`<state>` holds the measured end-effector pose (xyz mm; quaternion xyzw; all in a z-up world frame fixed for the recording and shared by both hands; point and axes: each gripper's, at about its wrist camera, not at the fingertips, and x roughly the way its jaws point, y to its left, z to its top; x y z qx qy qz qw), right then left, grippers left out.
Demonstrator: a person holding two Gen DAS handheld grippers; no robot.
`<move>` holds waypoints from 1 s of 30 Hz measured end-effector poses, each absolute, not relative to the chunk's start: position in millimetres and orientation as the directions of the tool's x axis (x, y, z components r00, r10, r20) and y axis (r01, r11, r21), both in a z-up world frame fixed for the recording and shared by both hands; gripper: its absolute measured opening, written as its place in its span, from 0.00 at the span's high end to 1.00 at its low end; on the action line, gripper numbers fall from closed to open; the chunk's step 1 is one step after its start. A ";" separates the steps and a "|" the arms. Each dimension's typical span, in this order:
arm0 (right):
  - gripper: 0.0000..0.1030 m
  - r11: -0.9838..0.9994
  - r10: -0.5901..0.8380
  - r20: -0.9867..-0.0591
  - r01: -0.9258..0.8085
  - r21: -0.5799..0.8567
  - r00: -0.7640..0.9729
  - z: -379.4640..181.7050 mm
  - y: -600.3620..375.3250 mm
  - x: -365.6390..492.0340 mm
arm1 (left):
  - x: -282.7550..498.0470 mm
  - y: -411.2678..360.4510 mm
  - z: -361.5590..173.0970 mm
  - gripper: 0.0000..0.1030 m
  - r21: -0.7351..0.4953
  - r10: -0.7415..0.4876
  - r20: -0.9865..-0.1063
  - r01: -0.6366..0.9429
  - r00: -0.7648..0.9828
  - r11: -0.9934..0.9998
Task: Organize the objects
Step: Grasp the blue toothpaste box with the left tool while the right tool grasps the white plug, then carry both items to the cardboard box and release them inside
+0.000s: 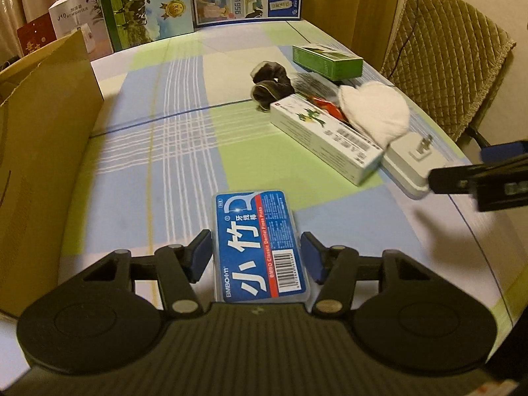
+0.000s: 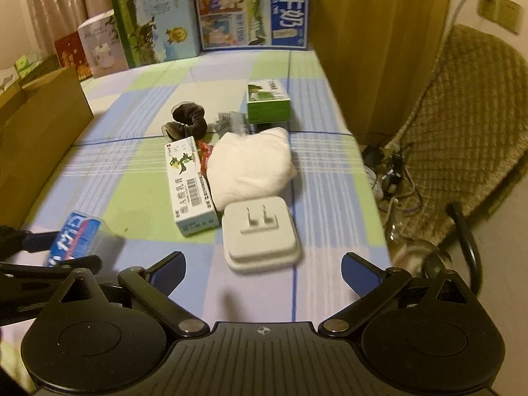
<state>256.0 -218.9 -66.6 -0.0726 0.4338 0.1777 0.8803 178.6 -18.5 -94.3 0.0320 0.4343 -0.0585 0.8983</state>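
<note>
Sitting btwn left gripper (image 1: 255, 257) pads, floss box (image 1: 260, 247)

A blue dental-floss box (image 1: 260, 244) is seen lying flat, label up. Farther off, a long white carton (image 2: 191, 186), a white folded cloth (image 2: 252, 166), a white plug adapter (image 2: 260, 236), a dark scrunchie (image 2: 188, 122) and a green box (image 2: 268, 105) are clustered together.
</note>
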 end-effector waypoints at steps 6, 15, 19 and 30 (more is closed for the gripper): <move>0.20 0.909 0.252 -0.807 -0.418 0.007 0.534 -90.3 -206.1 282.4 | 185.0 -11.7 -101.5 0.48 -0.014 -0.089 -0.787 0.127 0.610 0.992; 0.40 0.902 0.217 -0.813 -0.430 -0.045 0.541 -100.6 -196.7 287.5 | 189.1 -9.4 -110.1 0.48 -0.015 -0.096 -0.790 0.137 0.606 0.991; 0.41 0.911 0.212 -0.818 -0.411 -0.032 0.535 -98.4 -197.4 279.2 | 186.7 -7.9 -107.8 0.49 -0.018 -0.097 -0.790 0.136 0.605 0.991; 0.41 0.905 0.282 -0.778 -0.426 0.020 0.562 -41.4 -180.7 227.9 | 163.8 1.7 -60.8 0.49 -0.005 -0.101 -0.752 0.148 0.651 0.989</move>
